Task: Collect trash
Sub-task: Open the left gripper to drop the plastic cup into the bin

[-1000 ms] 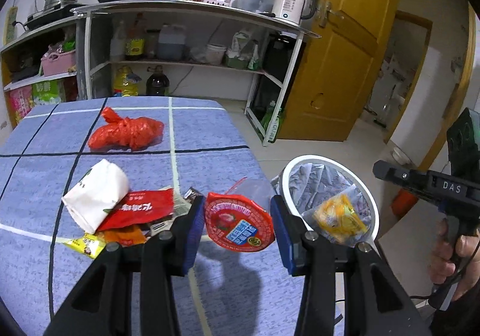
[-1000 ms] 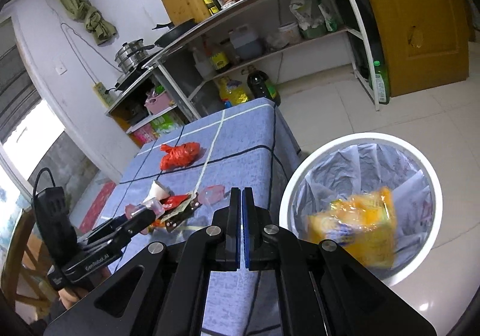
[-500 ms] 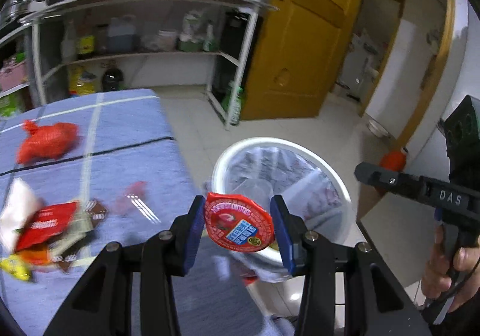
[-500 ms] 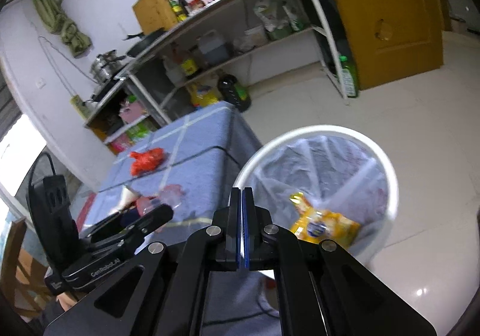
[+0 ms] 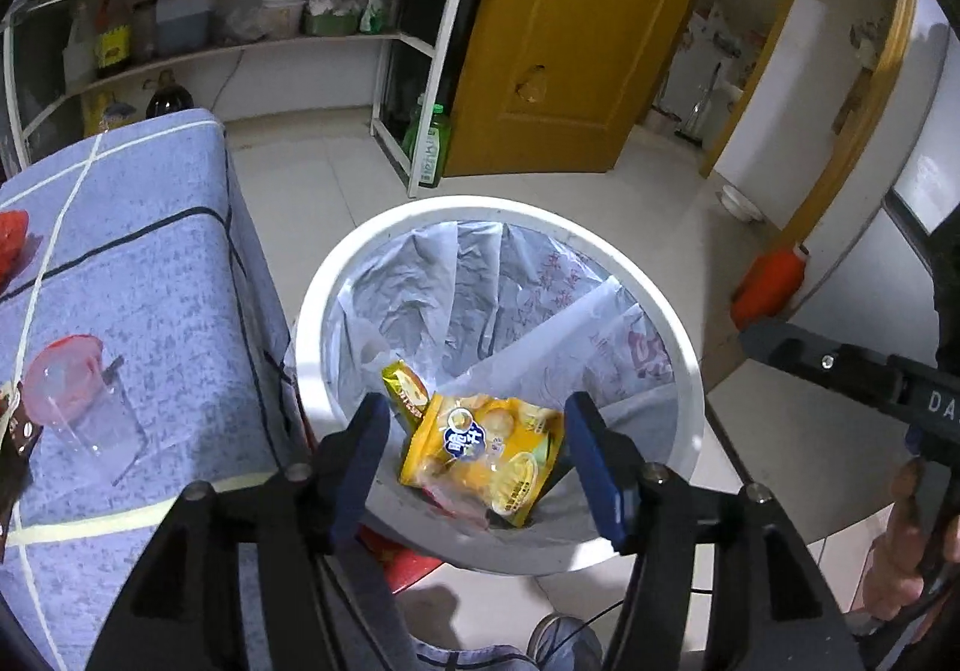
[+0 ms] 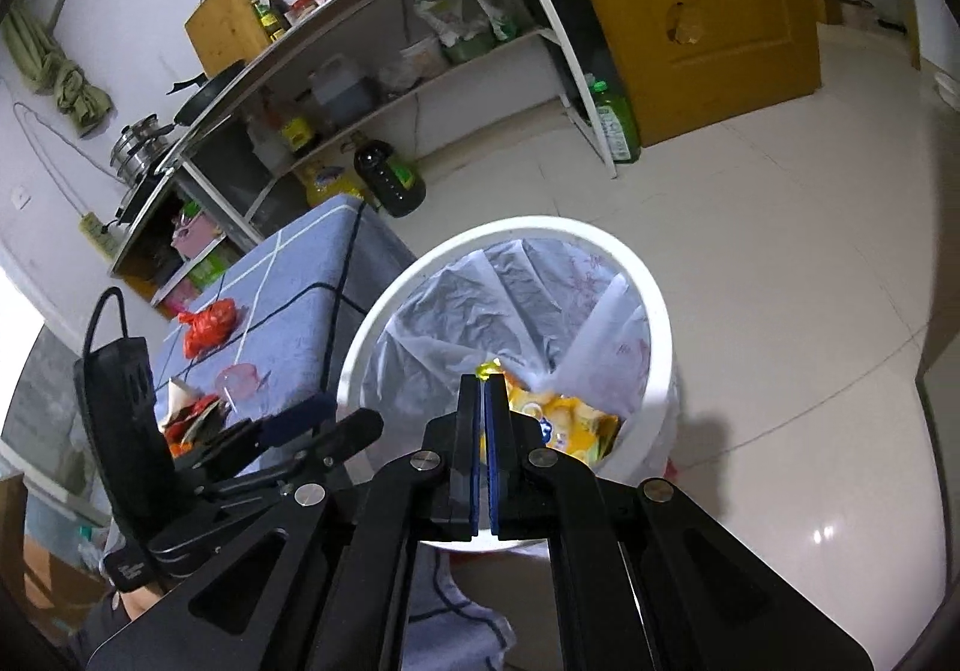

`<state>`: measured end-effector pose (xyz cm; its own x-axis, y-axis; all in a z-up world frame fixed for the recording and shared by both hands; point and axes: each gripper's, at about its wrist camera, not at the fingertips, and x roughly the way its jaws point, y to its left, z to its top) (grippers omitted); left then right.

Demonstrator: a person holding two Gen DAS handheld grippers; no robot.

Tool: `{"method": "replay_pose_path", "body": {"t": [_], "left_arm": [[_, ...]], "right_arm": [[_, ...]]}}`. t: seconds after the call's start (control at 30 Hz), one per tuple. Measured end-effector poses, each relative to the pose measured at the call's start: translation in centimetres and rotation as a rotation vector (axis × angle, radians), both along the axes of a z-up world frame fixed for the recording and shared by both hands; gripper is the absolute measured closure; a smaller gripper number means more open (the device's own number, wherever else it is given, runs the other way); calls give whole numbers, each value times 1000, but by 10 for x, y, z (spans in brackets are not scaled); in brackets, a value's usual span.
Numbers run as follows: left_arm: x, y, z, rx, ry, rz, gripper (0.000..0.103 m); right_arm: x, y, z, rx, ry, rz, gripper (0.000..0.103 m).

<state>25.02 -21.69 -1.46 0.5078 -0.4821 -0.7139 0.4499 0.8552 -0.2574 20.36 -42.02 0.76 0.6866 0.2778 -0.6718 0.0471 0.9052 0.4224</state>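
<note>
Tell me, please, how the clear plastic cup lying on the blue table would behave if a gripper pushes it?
The clear plastic cup lies on its side, so it would probably roll in a curve. It looks thin and empty, so likely light and easily crushed. It lies near the table edge and might fall off.

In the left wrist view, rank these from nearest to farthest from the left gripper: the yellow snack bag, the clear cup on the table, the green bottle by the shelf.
1. Yellow snack bag: in the bin, right below the left gripper.
2. Clear cup: lying on the table, off to the left.
3. Green bottle: on the floor beyond the bin, by the shelf leg.
</note>
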Motion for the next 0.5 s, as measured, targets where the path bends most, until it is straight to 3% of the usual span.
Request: {"method": "replay_pose_path", "body": {"t": [0.3, 0.37, 0.5], "left_arm": [[-14, 44, 29, -52, -67, 63, 38], [-19, 60, 36, -53, -86, 91, 38], [-28, 98, 47, -45, -118, 161, 38]], "right_arm": [[2, 27, 12, -11, -73, 68, 94], [4, 38, 13, -16, -86, 90, 82], [8, 64, 17, -23, -104, 152, 77]]}}
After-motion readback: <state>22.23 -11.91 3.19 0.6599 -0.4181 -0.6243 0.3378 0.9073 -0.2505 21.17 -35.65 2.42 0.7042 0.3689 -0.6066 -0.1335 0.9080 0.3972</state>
